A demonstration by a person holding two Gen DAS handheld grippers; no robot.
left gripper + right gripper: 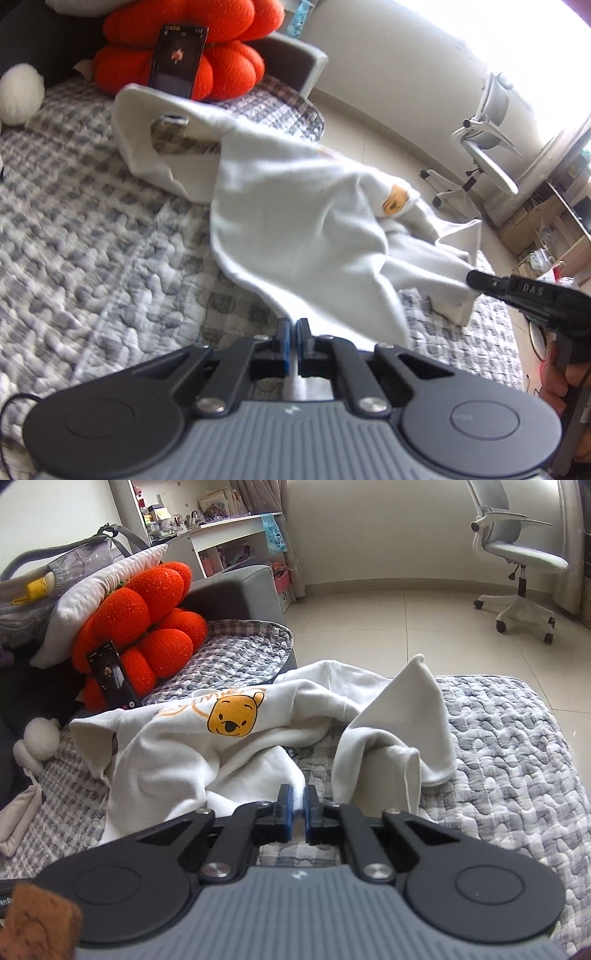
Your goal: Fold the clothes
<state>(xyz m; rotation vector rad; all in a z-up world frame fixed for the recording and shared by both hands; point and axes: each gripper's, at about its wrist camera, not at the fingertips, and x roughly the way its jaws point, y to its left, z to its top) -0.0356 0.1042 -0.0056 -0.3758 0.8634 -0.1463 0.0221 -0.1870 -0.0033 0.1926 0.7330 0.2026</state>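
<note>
Closest to the left wrist camera, the left gripper (293, 326) is clamped onto an edge of the white sweatshirt (295, 221), with a thin strip of white cloth pinched between the 2 blue pads. From that pinch the fabric is lifted and stretched up and away, so it hangs above the grey checked quilt (92, 240) rather than lying flat. Off to the right side of that same view, the right gripper (474, 278) is seen from the side, its black tip pressed into another bunched corner of the sweatshirt, held by a hand (561, 380) at the frame edge.

In the right wrist view, the right gripper (299, 801) is closed too, with a bit of white cloth caught between its pads. The sweatshirt (177, 746) is spread in a crumpled heap across the quilt (517, 757), with a yellow bear face (232, 718) printed on the part facing up and 1 corner standing up in a peak on the right.

Further back, a phone (110, 675) with a lit screen is propped against an orange puffy cushion (147, 616), and a white plush ball (20, 92) is sitting near it. Way back on the tiled floor (388, 620), a grey office chair (524, 554) is parked by the wall.
</note>
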